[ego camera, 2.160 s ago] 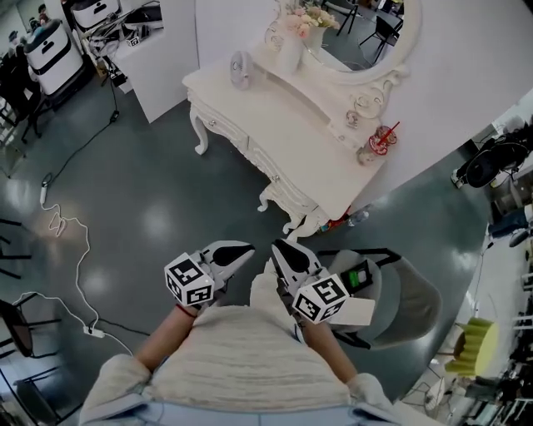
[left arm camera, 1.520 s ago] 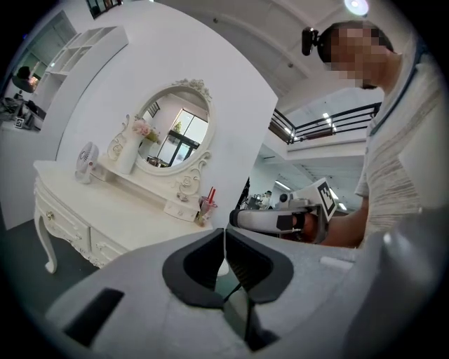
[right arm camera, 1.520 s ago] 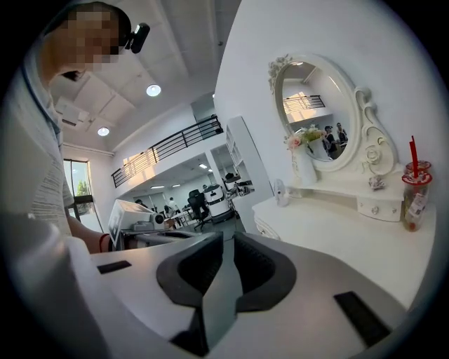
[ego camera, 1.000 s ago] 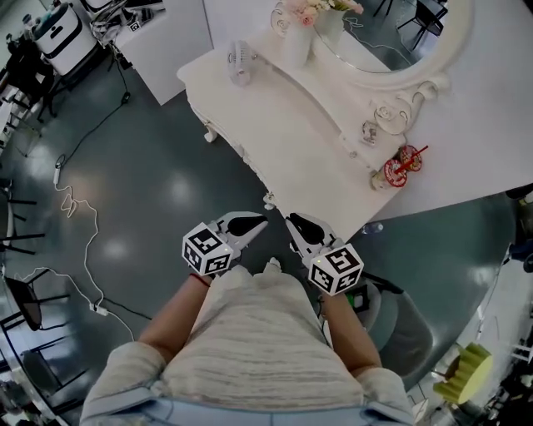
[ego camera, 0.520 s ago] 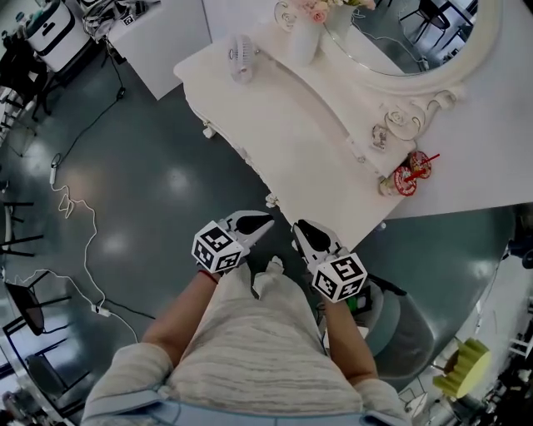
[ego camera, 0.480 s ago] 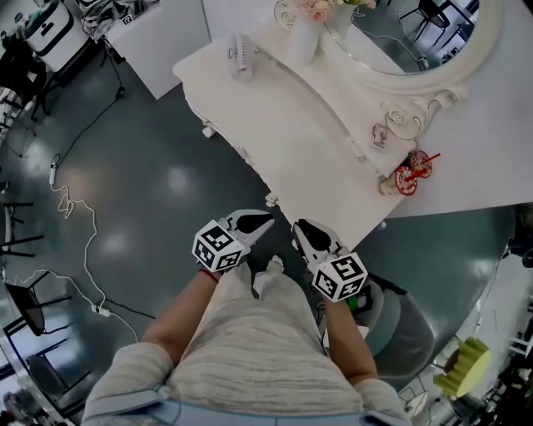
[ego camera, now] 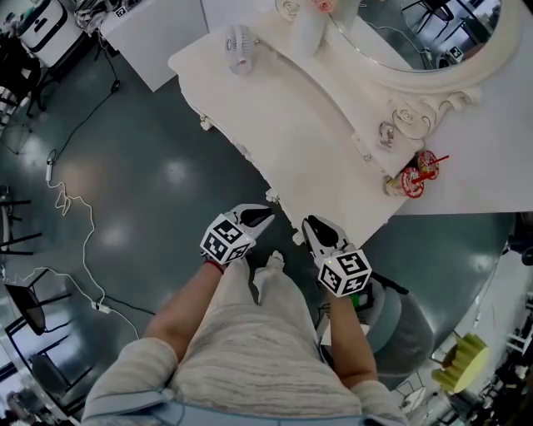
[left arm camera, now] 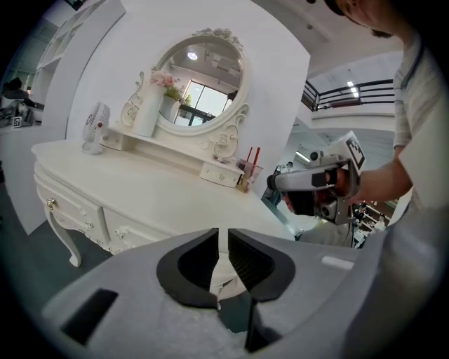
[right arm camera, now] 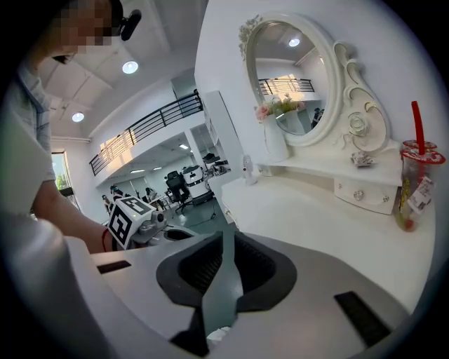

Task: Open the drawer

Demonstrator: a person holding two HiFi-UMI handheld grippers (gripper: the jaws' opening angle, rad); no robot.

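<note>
A white dressing table stands ahead. Its front drawers carry small round knobs and look closed. My left gripper hangs over the floor just short of the table's front edge. In the left gripper view its jaws show a narrow slit that is starting to open, with nothing between them. My right gripper is beside it, near the table's corner leg. Its jaws stand nearly together and hold nothing. Neither gripper touches the table.
On the table top are a small fan, a vase of flowers, an oval mirror, a little jewel drawer and a cup with a red straw. A grey chair is at my right; a cable lies on the floor at left.
The person has stepped closer to the table. Both grippers have come down and forward toward its front edge, staying side by side.
</note>
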